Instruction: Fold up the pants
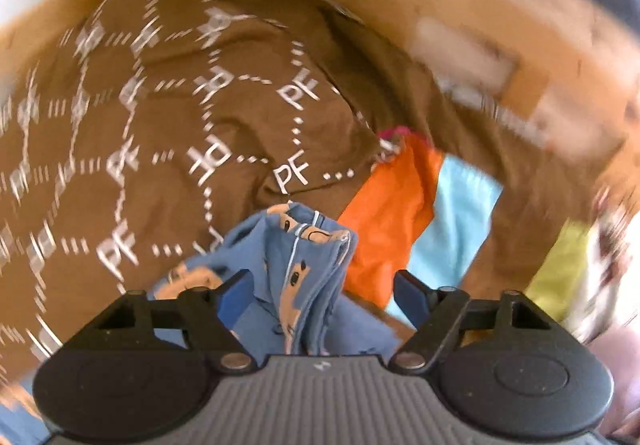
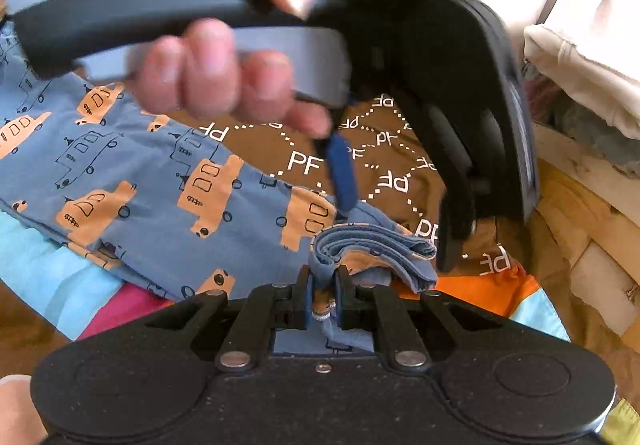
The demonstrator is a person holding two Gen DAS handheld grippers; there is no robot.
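Blue truck-print pants [image 2: 152, 181] lie spread over a brown PF-patterned cloth [image 2: 392, 165], and the right gripper [image 2: 323, 295] is clamped on their bunched waistband. Left gripper [image 1: 324, 285] stands wide apart, fabric between its fingers [image 1: 412, 295], nothing pinched.

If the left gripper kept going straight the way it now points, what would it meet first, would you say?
Most likely the bunched blue pants, which lie between the open jaws of the left gripper. Beyond them is the brown PF-patterned cloth. Blur makes the depth uncertain.
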